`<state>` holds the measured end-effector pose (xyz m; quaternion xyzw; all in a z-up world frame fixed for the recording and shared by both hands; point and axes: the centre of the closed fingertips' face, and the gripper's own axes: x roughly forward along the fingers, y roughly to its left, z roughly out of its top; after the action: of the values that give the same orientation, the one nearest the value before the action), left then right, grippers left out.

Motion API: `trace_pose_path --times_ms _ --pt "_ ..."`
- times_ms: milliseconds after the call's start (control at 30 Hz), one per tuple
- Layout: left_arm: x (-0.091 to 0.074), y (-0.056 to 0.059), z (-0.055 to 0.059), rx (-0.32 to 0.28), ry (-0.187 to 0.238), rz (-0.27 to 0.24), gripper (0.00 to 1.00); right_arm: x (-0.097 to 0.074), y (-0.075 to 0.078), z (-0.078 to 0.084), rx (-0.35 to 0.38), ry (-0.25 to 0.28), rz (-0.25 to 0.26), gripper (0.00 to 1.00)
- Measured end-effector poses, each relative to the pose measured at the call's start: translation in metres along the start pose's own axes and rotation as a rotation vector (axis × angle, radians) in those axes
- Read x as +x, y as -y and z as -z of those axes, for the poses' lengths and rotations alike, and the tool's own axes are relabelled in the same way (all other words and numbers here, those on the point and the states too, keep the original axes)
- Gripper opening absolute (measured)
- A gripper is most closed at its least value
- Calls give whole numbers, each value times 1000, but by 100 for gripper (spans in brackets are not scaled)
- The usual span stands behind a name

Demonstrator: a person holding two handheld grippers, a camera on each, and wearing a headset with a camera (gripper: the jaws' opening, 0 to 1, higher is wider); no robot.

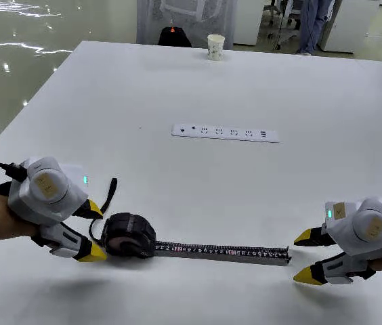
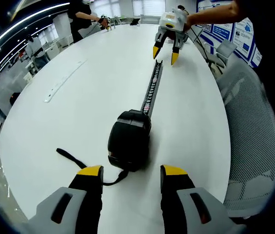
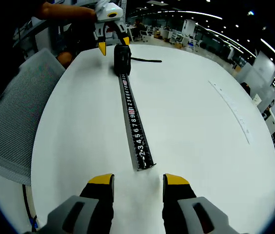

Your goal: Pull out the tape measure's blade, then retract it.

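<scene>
White table (image 1: 177, 88), bearing the following. Tape measure: black case (image 1: 129, 235) lying near the table's front edge, blade (image 1: 221, 252) drawn out flat on the surface to the person's right, numbered face up, its end hook free on the tabletop. A black strap (image 1: 110, 193) trails from the case's rear, curling up past the left gripper's upper jaw. Left gripper (image 1: 96, 231): jaws spread, nothing between them; the yellow tips sit just behind the case, and in the left gripper view a strip of bare table separates the tips from it. Right gripper (image 1: 303, 256): jaws likewise spread and empty, yellow tips just beyond the blade's end, pointing at it but clear of it; the right gripper view shows the blade running straight away from the jaws to the case, with the left gripper behind it. White power strip (image 1: 225, 133): mid-table, well apart from the tape measure. Paper cup (image 1: 215, 47): upright near the far edge. Grey mesh chair (image 2: 254, 141): beside the table on the person's side.
</scene>
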<state>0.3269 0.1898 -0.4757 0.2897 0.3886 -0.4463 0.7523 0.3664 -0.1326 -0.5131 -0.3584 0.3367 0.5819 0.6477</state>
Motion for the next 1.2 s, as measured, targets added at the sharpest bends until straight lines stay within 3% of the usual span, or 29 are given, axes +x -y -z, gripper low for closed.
trace_pose_path --times_ms 600,1200 --pt "-9 22 -2 -124 99 -62 57 -13 -19 -2 101 74 63 51" --pt "-25 43 -10 -281 249 -181 71 -27 -43 -18 231 182 152 67"
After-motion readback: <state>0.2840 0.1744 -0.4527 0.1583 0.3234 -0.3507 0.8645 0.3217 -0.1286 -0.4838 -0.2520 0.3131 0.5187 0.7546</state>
